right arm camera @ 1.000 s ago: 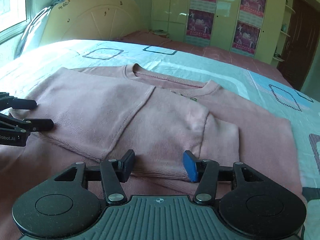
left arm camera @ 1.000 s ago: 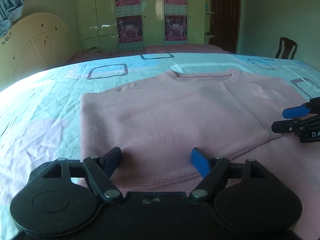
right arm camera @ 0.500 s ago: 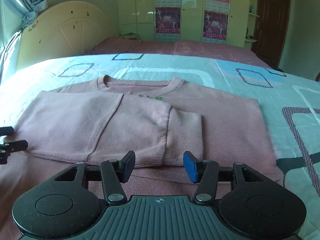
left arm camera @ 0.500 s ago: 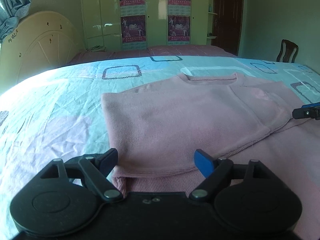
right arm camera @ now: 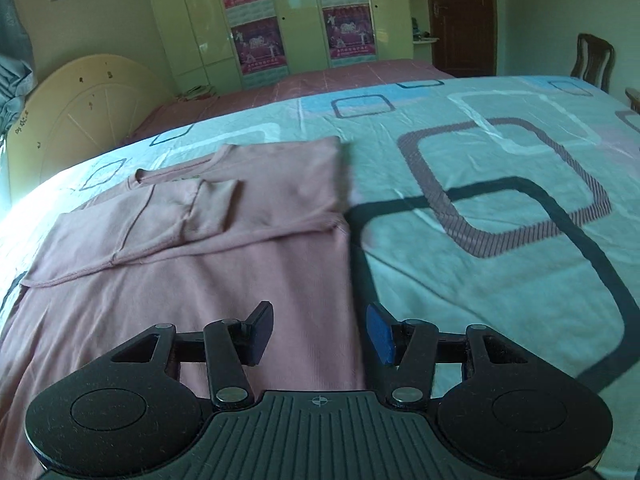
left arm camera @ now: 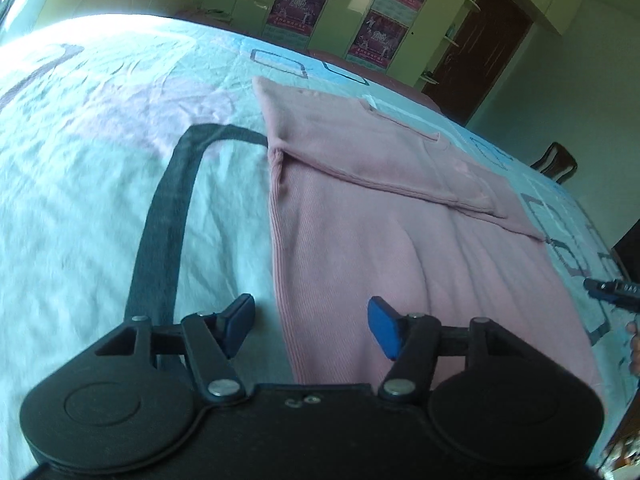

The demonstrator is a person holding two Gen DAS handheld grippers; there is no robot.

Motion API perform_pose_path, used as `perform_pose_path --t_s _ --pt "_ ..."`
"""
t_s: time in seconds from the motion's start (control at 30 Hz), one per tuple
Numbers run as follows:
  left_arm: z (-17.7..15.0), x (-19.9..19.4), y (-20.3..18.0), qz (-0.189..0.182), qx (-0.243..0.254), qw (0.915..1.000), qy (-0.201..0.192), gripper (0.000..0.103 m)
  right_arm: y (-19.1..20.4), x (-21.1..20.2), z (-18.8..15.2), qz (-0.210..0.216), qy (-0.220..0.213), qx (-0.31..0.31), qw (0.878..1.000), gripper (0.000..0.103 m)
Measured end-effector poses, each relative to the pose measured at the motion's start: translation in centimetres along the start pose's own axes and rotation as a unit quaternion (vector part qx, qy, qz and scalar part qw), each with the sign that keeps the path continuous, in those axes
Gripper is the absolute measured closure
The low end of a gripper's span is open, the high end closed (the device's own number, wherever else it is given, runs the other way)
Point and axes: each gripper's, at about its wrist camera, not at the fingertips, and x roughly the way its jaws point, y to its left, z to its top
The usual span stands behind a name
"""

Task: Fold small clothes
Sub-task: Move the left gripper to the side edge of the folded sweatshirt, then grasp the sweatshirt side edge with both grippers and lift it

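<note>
1. Already the pink sweater [left arm camera: 360,216] lies flat on the patterned bedsheet [left arm camera: 100,168] with both sleeves folded across its chest; by my judgement the bottom-up fold is still left to do.
2. At the garment's left edge, the left gripper [left arm camera: 311,320] hangs wide open near the hem, its jaws straddling that edge, holding nothing.
3. At the right edge, the right gripper [right arm camera: 320,330] is likewise spread and empty, straddling the sweater's side.
</note>
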Motion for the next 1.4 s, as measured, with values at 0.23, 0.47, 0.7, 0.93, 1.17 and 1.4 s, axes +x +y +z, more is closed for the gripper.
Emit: perform_pose_path --t_s 0.23,0.47,0.7,0.93,1.17,1.4 --pt "-4.6 -2.8 -0.8 -0.032 -0.045 0.9981 0.026 0.046 -5.5 -4.3 -4.7 0.055 0.033 0.047 0.997 0.051" --pt "-8.3 -4.0 -0.6 -0.093 -0.124 0.9878 0.017 0.048 -9.0 -5.5 -8.4 0.164 0.073 0.136 0.974 0.051" --pt "-9.3 -3.0 -1.0 -0.119 -0.149 0.9814 0.021 0.056 -9.5 -5.9 -10.7 0.275 0.119 0.179 0.937 0.051" --pt "-9.4 -1.4 -2.0 -0.091 -0.143 0.9853 0.02 0.097 -10.3 -5.1 -10.4 0.301 0.115 0.208 0.924 0.071" --pt "-10.3 -1.3 -0.4 -0.122 -0.203 0.9713 -0.017 0.087 -11.0 -3.7 -10.3 0.316 0.103 0.237 0.913 0.071" --pt "-9.2 -0.7 0.1 -0.134 -0.214 0.9671 -0.032 0.082 -11.0 -2.4 -9.9 0.368 0.127 0.251 0.886 0.071"
